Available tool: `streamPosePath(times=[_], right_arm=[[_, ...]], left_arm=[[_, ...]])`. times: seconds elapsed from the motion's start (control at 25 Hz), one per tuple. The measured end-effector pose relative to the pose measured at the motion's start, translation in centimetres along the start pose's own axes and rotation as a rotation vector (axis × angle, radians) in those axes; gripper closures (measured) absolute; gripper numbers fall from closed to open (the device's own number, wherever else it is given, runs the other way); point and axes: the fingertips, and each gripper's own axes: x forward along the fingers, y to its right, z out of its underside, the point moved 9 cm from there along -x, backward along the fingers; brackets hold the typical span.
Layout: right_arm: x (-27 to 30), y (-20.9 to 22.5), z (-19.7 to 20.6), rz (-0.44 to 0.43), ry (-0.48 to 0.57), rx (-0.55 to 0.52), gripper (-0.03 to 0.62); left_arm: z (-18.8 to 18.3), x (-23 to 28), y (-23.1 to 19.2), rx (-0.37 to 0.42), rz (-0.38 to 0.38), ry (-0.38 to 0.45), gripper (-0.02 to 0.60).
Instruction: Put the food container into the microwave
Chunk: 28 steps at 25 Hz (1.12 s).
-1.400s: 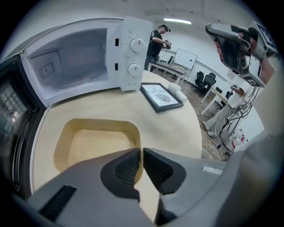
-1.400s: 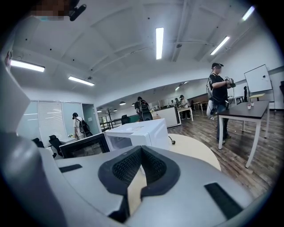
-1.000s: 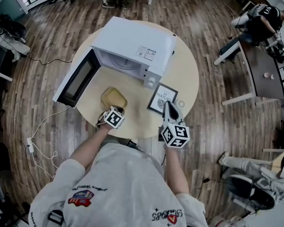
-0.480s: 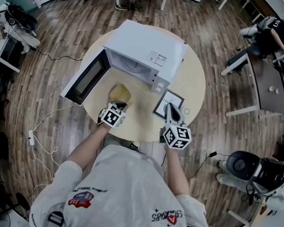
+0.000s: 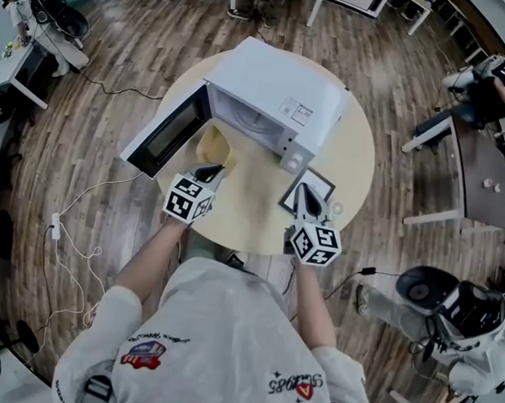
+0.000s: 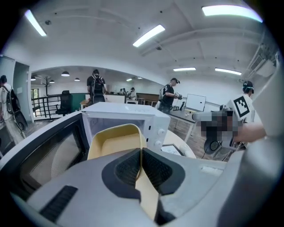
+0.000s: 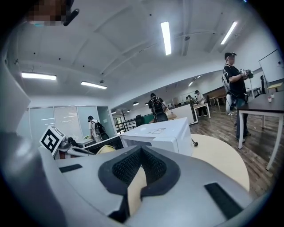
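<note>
Container grabbed, not yet in: left gripper (image 5: 210,171) clenched on the rim of the yellow food container (image 5: 213,145), held tilted just in front of the open microwave (image 5: 274,93), door (image 5: 168,134) swung wide. Left to do: slide it into the cavity, let go. Right gripper (image 5: 305,197) closed on nothing, hovering by a framed sign (image 5: 322,184). Round beige table (image 5: 350,159), wood floor (image 5: 133,58), open office with people around.

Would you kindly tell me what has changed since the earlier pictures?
The left gripper, shut on the container, lifted it off the table toward the open microwave. The right gripper stayed shut and empty; the microwave door stayed open.
</note>
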Motion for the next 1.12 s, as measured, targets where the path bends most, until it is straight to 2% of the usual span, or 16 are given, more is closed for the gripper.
streamPosePath(times=[0.24, 0.48, 0.76, 1.12], right_arm=[[1.2, -0.5, 0.0, -0.033, -0.009, 0.014, 0.602], [1.8, -1.0, -0.2, -0.031, -0.007, 0.021, 0.602], [2.4, -1.2, -1.0, 0.005, 0.005, 0.012, 0.602], [3.3, -2.7, -1.8, 0.061, 0.02, 0.01, 0.602]], left_arm=[[-2.3, -2.6, -1.2, -0.024, -0.037, 0.083, 0.566], [-2.9, -2.7, -2.4, -0.026, -0.041, 0.087, 0.567], [-3.6, -1.8, -3.4, 0.003, -0.002, 0.081, 0.566], [-4.3, -0.8, -5.0, 0.049, 0.086, 0.052, 0.566]])
